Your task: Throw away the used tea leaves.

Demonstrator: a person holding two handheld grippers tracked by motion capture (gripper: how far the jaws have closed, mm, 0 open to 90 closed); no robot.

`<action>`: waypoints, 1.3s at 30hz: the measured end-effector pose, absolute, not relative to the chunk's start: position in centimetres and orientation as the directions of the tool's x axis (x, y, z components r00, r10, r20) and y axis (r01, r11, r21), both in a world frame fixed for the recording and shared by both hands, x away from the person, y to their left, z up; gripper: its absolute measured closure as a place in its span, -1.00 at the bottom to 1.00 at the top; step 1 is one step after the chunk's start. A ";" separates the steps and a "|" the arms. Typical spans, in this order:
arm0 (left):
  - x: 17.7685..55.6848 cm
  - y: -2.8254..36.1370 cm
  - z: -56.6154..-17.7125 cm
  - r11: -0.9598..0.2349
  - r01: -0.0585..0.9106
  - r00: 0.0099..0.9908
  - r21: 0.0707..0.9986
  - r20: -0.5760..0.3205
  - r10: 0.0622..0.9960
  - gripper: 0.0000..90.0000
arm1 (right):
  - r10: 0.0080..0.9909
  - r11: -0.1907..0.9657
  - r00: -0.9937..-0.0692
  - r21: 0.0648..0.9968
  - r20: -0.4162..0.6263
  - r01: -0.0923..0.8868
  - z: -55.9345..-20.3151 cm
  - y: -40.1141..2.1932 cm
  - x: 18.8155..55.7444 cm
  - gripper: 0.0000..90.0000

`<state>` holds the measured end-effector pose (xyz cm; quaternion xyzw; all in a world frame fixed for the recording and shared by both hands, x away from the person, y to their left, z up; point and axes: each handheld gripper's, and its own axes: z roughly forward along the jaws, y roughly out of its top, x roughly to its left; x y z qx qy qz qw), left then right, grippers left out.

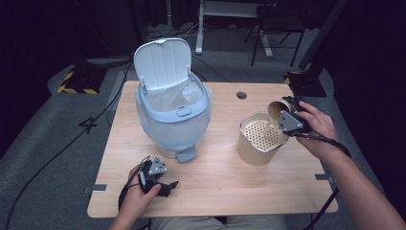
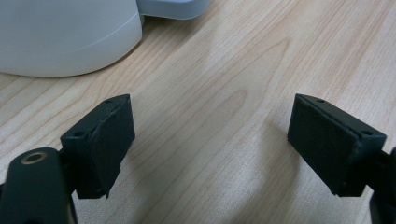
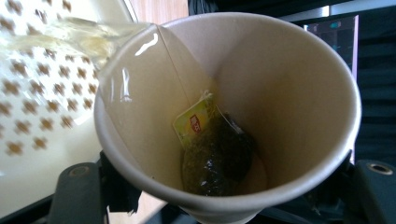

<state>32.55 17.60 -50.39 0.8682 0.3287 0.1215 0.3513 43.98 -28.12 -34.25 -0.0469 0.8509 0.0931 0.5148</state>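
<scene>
Paper cup [image 3: 224, 116]: pinched in right gripper [image 1: 289, 116], tipped over strainer can [image 1: 261, 139]; pale liquid running from lip onto perforated top.
Contents: wet tea bag [image 3: 217, 158] and yellow tag [image 3: 194, 122] clinging low inside cup.
Risk, bag: likely to slide out with the last liquid if tipped steeper; would land on strainer, not in bin [image 1: 172, 112].
Risk, spill: stream close to can's right rim; small sideways drift could wet table [image 1: 215, 187].
Risk, grip: thin wall may buckle under squeeze.
Right hand [image 1: 318, 127]: right of can, wrist rolled inward, gripper angled down-left.
Left gripper [image 2: 210, 144]: spread, nothing between; resting low on table, left of can, in front of bin.
</scene>
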 end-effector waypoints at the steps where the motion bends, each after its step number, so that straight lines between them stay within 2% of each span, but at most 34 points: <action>1: 32.6 17.6 -50.4 -0.537 0.485 0.754 0.690 -0.020 0.656 -0.66 | -0.008 0.981 -0.450 0.081 -0.893 -0.178 -34.4 -28.0 43.9 -0.35; 4: 32.6 17.6 -50.4 -0.538 0.485 0.755 0.690 -0.019 0.656 -0.66 | -0.056 0.983 -0.425 0.024 -0.904 -0.179 -34.6 -27.9 43.8 -0.35; 6: 32.6 17.6 -50.4 -0.537 0.486 0.755 0.690 -0.020 0.656 -0.65 | -0.128 0.982 -0.375 -0.065 -0.918 -0.176 -34.9 -27.6 43.6 -0.34; 7: 32.6 17.6 -50.4 -0.537 0.486 0.755 0.690 -0.020 0.656 -0.66 | -0.128 0.982 -0.375 -0.065 -0.918 -0.176 -34.9 -27.6 43.6 -0.34; 8: 32.6 17.6 -50.4 -0.538 0.485 0.755 0.689 -0.020 0.655 -0.66 | -0.179 0.977 -0.330 -0.128 -0.927 -0.170 -35.3 -27.4 43.4 -0.34; 9: 32.6 17.6 -50.4 -0.538 0.485 0.755 0.689 -0.020 0.655 -0.66 | -0.179 0.977 -0.330 -0.128 -0.927 -0.170 -35.3 -27.4 43.4 -0.34; 11: 32.6 17.6 -50.4 -0.538 0.485 0.755 0.690 -0.019 0.656 -0.66 | -0.265 0.961 -0.260 -0.232 -0.928 -0.152 -35.7 -27.1 43.2 -0.34; 13: 32.6 17.6 -50.4 -0.538 0.485 0.755 0.690 -0.019 0.656 -0.66 | -0.393 0.917 -0.163 -0.374 -0.905 -0.138 -36.3 -26.6 42.7 -0.33; 15: 32.6 17.6 -50.4 -0.538 0.485 0.755 0.689 -0.019 0.656 -0.66 | -0.419 0.906 -0.141 -0.403 -0.897 -0.132 -36.4 -26.4 42.6 -0.33; 17: 32.6 17.6 -50.4 -0.538 0.485 0.755 0.689 -0.019 0.656 -0.66 | -0.508 0.859 -0.061 -0.501 -0.859 -0.107 -36.7 -26.0 42.3 -0.33; 22: 32.6 17.6 -50.4 -0.538 0.485 0.755 0.690 -0.019 0.656 -0.66 | -0.666 0.741 0.083 -0.670 -0.741 -0.034 -37.2 -25.2 41.6 -0.33; 26: 32.6 17.6 -50.4 -0.538 0.485 0.755 0.689 -0.019 0.656 -0.66 | -0.719 0.690 0.131 -0.724 -0.683 0.009 -37.4 -25.1 41.5 -0.33; 28: 32.5 17.6 -50.4 -0.537 0.485 0.755 0.690 -0.020 0.656 -0.66 | -0.764 0.638 0.174 -0.768 -0.621 0.063 -37.3 -25.0 41.3 -0.33; 39: 32.5 17.6 -50.4 -0.537 0.485 0.755 0.690 -0.020 0.656 -0.66 | -0.814 0.569 0.221 -0.813 -0.537 0.122 -36.7 -24.5 41.0 -0.33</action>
